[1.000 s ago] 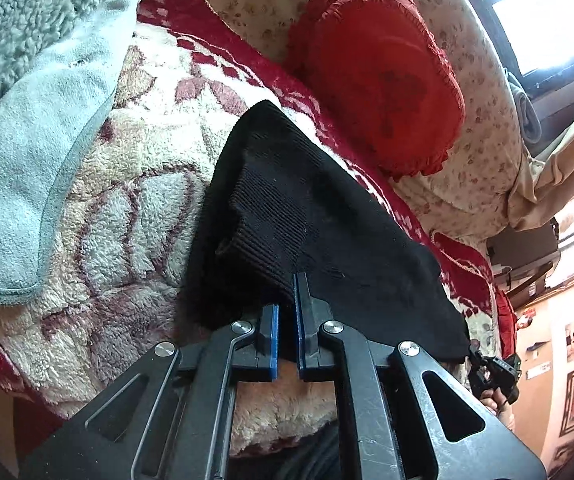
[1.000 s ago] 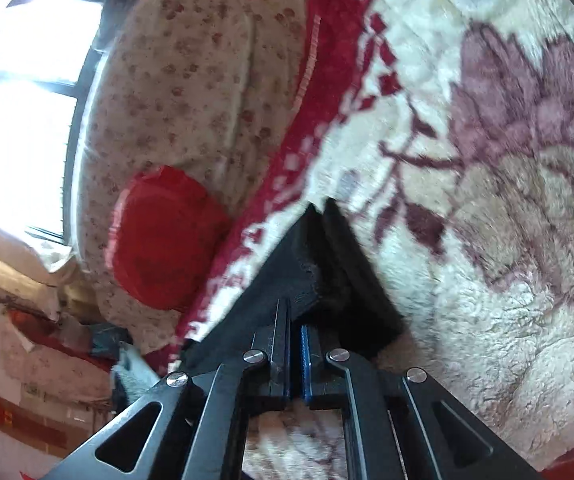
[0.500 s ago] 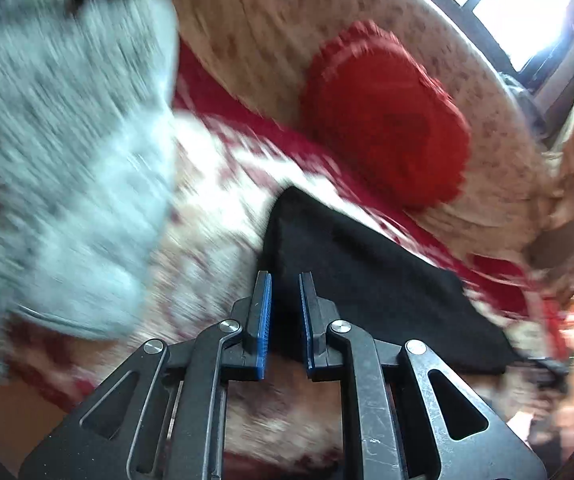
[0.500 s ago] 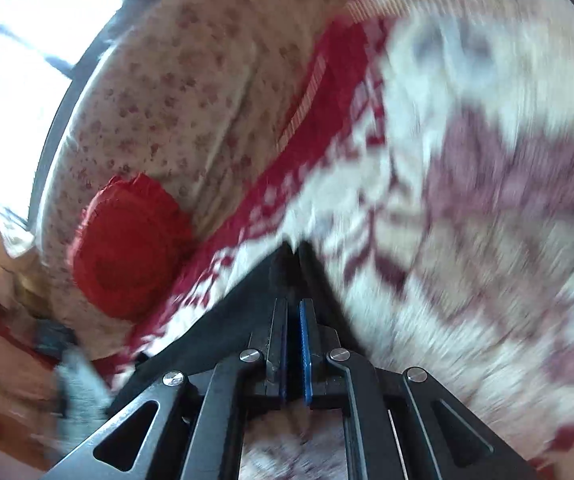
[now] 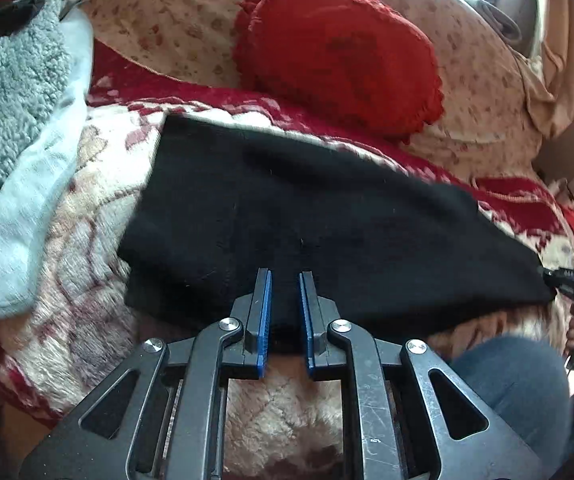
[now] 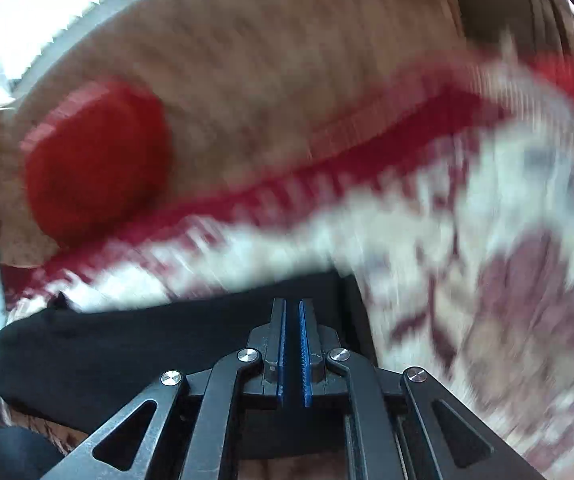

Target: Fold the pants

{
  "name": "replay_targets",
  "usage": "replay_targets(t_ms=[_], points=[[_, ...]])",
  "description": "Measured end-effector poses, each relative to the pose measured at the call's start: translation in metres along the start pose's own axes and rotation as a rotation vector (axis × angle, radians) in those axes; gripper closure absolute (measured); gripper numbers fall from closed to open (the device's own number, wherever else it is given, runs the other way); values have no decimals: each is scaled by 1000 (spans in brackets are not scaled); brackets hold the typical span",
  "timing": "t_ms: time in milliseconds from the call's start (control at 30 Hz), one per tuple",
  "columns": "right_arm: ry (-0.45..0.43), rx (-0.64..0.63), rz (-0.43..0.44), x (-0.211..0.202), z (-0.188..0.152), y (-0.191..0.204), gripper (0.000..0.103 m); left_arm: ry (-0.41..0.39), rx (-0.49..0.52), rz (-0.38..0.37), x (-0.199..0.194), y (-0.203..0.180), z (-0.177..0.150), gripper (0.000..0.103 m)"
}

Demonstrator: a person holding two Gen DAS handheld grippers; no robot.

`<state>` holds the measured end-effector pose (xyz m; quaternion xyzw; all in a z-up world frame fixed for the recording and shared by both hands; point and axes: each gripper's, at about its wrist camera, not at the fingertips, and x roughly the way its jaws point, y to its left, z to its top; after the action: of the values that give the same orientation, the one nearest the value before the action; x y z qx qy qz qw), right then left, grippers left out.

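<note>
Here, black pants [image 5: 307,208] lie folded on a fleecy blanket [image 5: 87,208], the left gripper [image 5: 285,312] slightly parted, gripping nothing, having just been opening, the right gripper [image 6: 292,344] nearly closed, empty.

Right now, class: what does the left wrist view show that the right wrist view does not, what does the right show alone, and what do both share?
Only the left wrist view: a grey fleece blanket, a blue-jeaned leg, and the left gripper with a gap between its jaws, which have just been opening, over the near edge of the black pants.

Only the right wrist view: the right gripper, jaws nearly together, at the pants' edge; blurred.

Both: the pants, the red cushion and the floral plush blanket.
</note>
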<state>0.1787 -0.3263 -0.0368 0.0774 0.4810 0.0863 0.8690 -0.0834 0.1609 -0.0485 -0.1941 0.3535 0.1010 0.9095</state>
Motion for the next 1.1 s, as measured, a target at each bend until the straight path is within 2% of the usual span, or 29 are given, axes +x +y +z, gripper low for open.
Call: replay_targets(t_ms=[67, 100, 133, 167, 200, 233, 267, 300, 333, 367, 433, 533, 600, 633, 700, 900, 967, 1033, 1067, 1100], points=[[-70, -44, -51, -16, 0, 11, 100, -9, 12, -3, -5, -3, -4, 90], [-136, -109, -74, -30, -1, 25, 100, -12, 8, -8, -5, -3, -4, 90], [-224, -184, -6, -49, -5, 46, 100, -13, 7, -10, -4, -3, -4, 90], [-253, -221, 67, -58, -10, 59, 99, -15, 3, -10, -3, -3, -4, 90], [-269, -289, 202, -67, -17, 79, 99, -17, 0, -8, -3, -3, -5, 90], [-239, -392, 372, -74, -27, 112, 99, -19, 0, -6, -3, -3, -6, 90], [-210, -443, 447, -76, -33, 128, 99, -19, 0, -4, -2, -2, -6, 90], [-154, -539, 570, -76, -47, 160, 99, -18, 0, -4, -3, -2, -6, 90], [-124, -602, 625, -76, -56, 177, 99, -15, -1, -5, -2, 0, -5, 90], [-96, -670, 659, -74, -66, 195, 99, -11, -1, -8, -1, 1, -4, 90], [-54, -837, 663, -67, -88, 236, 99, -2, -11, -18, 0, 3, -2, 90], [65, -922, 736, -48, -101, 261, 99, 5, -27, -35, 1, 6, 0, 90], [145, -968, 696, -23, -108, 271, 99, 3, -25, -37, 1, 6, -1, 90], [241, -954, 672, -4, -108, 269, 99, 3, -24, -39, 1, 7, -1, 90], [307, -878, 640, 20, -95, 267, 103, 1, -15, -40, 1, 7, -1, 90], [379, -750, 765, 24, -81, 253, 102, -9, 41, -18, -10, -5, 9, 90], [342, -713, 800, 15, -77, 250, 100, -31, 45, -42, -16, -11, 20, 90], [248, -570, 852, 12, -54, 248, 100, -52, 58, -58, -16, -18, 38, 90], [221, -516, 862, 13, -48, 248, 99, -66, 48, -54, -14, -19, 50, 90], [180, -412, 856, 19, -35, 243, 99, -70, 31, -49, -10, -18, 58, 90]])
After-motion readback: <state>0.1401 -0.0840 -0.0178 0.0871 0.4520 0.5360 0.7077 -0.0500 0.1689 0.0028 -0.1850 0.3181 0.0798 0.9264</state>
